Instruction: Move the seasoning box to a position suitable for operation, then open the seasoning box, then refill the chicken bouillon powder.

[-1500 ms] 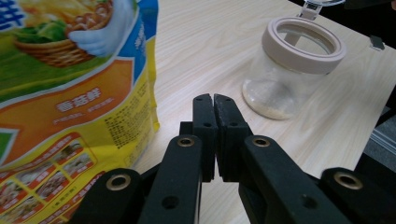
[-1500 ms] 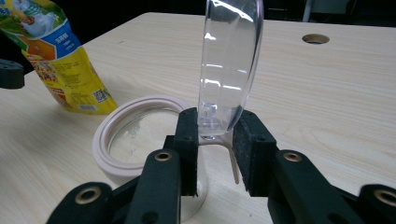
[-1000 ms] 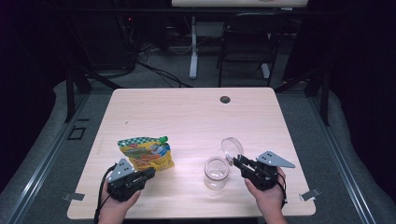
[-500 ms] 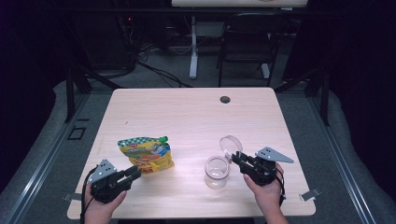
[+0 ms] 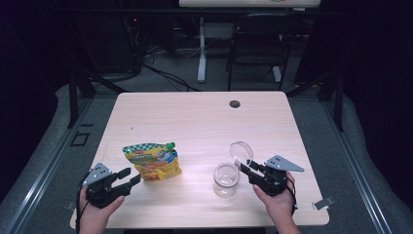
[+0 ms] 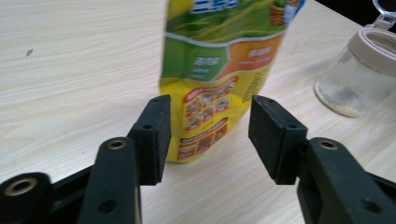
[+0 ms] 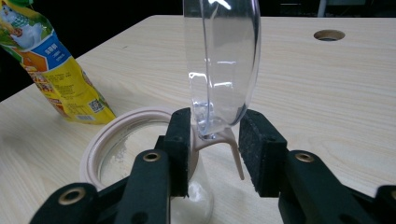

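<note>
Left gripper [image 5: 127, 178], jaws apart, faces the yellow-green printed snack pouch [image 5: 152, 161] at table's 7 o'clock; its small print is unreadable. Right gripper [image 5: 245, 167] straddles the clear hinged lid [image 5: 241, 151] of the round glass jar [image 5: 226, 178] at 5 o'clock; grip uncertain. The wooden table [image 5: 195, 117] lies bare beyond.

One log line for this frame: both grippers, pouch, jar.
left gripper: open, fingers either side of pouch bottom | right gripper: at hinge of open lid, grip unclear | jar: upright, nearly empty

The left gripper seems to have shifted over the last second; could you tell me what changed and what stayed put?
The left gripper drew back from the pouch toward the table's near left corner, jaws open. The right gripper stayed at the jar, around its raised lid. Pouch and jar unmoved.
</note>
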